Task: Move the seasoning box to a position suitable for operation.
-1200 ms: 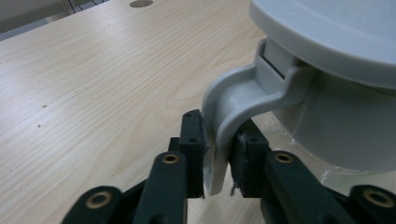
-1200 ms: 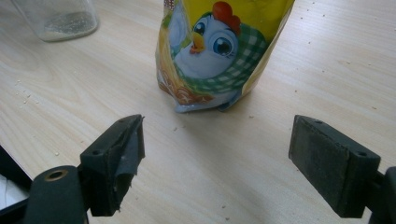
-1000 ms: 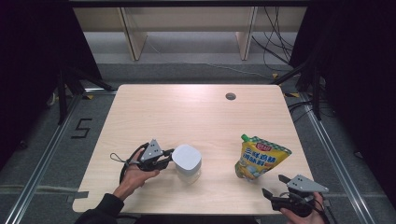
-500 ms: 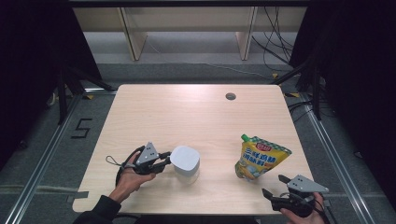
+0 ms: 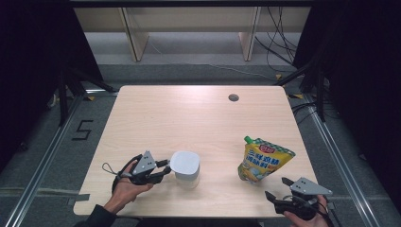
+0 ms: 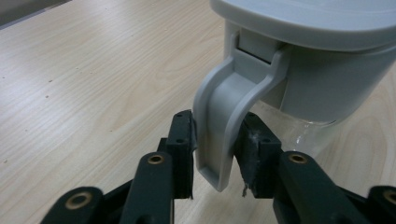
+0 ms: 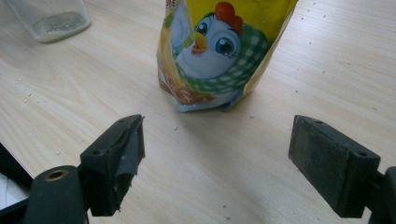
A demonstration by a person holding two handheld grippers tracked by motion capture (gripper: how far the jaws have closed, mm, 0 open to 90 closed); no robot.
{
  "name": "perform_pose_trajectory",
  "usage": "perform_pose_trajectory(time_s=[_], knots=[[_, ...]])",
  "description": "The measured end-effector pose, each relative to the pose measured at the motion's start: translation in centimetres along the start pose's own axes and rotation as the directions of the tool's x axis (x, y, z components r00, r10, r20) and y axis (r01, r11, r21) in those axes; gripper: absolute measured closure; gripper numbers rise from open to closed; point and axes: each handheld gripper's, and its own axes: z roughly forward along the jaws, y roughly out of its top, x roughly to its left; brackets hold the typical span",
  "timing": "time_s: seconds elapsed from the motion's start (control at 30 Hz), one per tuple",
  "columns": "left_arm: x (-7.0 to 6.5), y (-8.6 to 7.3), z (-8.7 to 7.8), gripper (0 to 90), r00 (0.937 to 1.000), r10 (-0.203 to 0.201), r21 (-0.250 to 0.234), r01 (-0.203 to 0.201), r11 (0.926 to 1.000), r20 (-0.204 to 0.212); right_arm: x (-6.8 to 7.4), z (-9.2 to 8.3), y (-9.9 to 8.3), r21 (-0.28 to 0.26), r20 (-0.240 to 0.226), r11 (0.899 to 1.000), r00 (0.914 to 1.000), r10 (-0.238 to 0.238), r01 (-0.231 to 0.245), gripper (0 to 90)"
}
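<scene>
Sliding left, the left gripper (image 6: 215, 147) is opening its jaws around the grey-lidded clear jug's (image 5: 185, 168) handle (image 6: 224, 116); the right gripper (image 7: 217, 154) is staying wide open.

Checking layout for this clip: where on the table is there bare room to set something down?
The whole far half of the wooden table is bare up to the small round hole. A free strip lies between the grey-lidded jar and the yellow pouch. It is crowded at the near edge, around the left gripper and the right gripper.

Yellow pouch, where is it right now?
In the high view the yellow pouch stands on the table's right front part, just ahead of the right tongs, with the grey-lidded jar to its left.
</scene>
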Motion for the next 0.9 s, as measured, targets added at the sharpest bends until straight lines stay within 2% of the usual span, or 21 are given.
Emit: perform_pose_trajectory(time_s=[0.03,0.07,0.1,0.17,0.2,0.23,0.33,0.37,0.4,0.43,0.47,0.53,0.57,0.6,0.63,0.7,0.73,0.77,0.87,0.9], knots=[[-0.2,0.0,0.1,64.5,0.9998,-0.022,-0.004,0.022,0.9998,-0.005,0.0,0.0,0.0,-0.003,-0.002,1.000,1.0000,0.004,-0.004,19.2],[-0.1,0.0,0.2,64.1,0.9999,-0.012,-0.007,0.012,0.9999,-0.003,0.0,-0.1,0.0,-0.003,0.012,1.000,0.9999,-0.003,0.003,19.3],[0.0,0.0,0.2,64.2,1.0000,-0.004,-0.002,0.004,1.0000,-0.005,0.0,0.0,0.0,-0.003,0.001,1.000,1.0000,0.007,-0.007,19.3],[-0.1,-0.1,0.2,67.6,0.9998,-0.017,-0.020,0.017,0.9997,-0.003,0.0,0.0,0.0,-0.001,0.001,1.000,1.0000,0.007,-0.007,19.3],[0.0,0.0,0.1,69.6,0.9999,0.008,-0.016,-0.008,0.9998,-0.011,0.0,0.0,0.0,-0.003,0.000,1.000,1.0000,0.006,-0.006,19.4],[0.0,-0.1,0.1,70.3,0.9999,0.010,-0.018,-0.010,0.9998,-0.010,0.0,0.0,0.0,-0.004,-0.001,1.000,1.0000,0.006,-0.006,19.4],[-0.3,-0.1,0.1,70.9,0.9999,-0.014,-0.026,0.014,0.9996,-0.009,0.0,-0.1,0.0,0.005,0.006,1.000,1.0000,0.000,0.000,19.4],[-0.3,-0.1,0.0,70.9,1.0000,-0.001,-0.030,0.001,0.9996,-0.001,0.1,0.0,0.0,-0.002,0.000,1.000,1.0000,0.005,-0.005,19.5],[-0.6,0.0,-0.1,70.9,1.0000,-0.005,-0.039,0.005,0.9992,-0.005,0.2,-0.1,0.0,0.004,0.002,1.000,0.9995,0.031,-0.031,19.4],[-0.8,0.2,-0.2,70.9,0.9998,0.014,-0.035,-0.014,0.9993,-0.013,0.0,0.0,0.0,-0.001,0.002,1.000,1.0000,0.004,-0.004,19.5],[-1.2,0.3,-0.2,70.9,0.9996,0.020,-0.034,-0.020,0.9992,-0.018,0.0,-0.1,0.0,0.005,0.007,1.000,1.0000,0.001,-0.001,19.5],[-1.6,0.4,-0.1,70.8,0.9998,0.020,-0.027,-0.020,0.9994,0.000,0.0,0.0,0.0,0.001,0.003,1.000,1.0000,0.005,-0.005,19.4],[-2.0,0.4,0.0,70.8,0.9999,0.006,-0.029,-0.006,0.9996,0.015,0.0,0.0,0.0,0.001,0.002,1.000,1.0000,0.005,-0.005,19.5],[-2.2,0.5,0.1,70.8,0.9996,0.012,-0.012,-0.012,0.9999,0.024,0.0,-0.1,0.0,-0.004,0.009,1.000,1.0000,-0.003,0.003,19.5],[-2.7,0.4,0.3,70.9,0.9991,-0.006,-0.014,0.006,0.9999,0.042,0.0,-0.1,0.0,-0.005,0.014,1.000,0.9999,-0.007,0.007,19.4],[-3.1,0.6,0.3,70.8,0.9991,0.012,-0.008,-0.012,0.9999,0.041,0.0,0.0,0.0,-0.004,-0.001,1.000,1.0000,0.007,-0.007,19.4],[-3.5,0.7,0.3,70.8,0.9988,-0.012,-0.021,0.013,0.9997,0.047,0.0,-0.1,0.0,-0.004,0.001,1.000,1.0000,0.007,-0.007,19.4],[-3.5,0.7,0.3,70.7,0.9988,-0.012,-0.021,0.013,0.9997,0.047,0.0,-0.1,0.0,-0.004,0.001,1.000,1.0000,0.007,-0.007,19.4],[-3.7,0.6,0.2,70.6,0.9986,-0.017,-0.014,0.018,0.9997,0.050,0.4,-0.2,0.0,0.015,-0.006,0.998,0.9985,0.054,-0.054,19.4],[-3.7,0.6,0.1,70.6,0.9988,-0.016,-0.011,0.016,0.9998,0.046,0.3,-0.1,0.0,0.012,-0.005,0.999,0.9991,0.042,-0.042,19.4]])
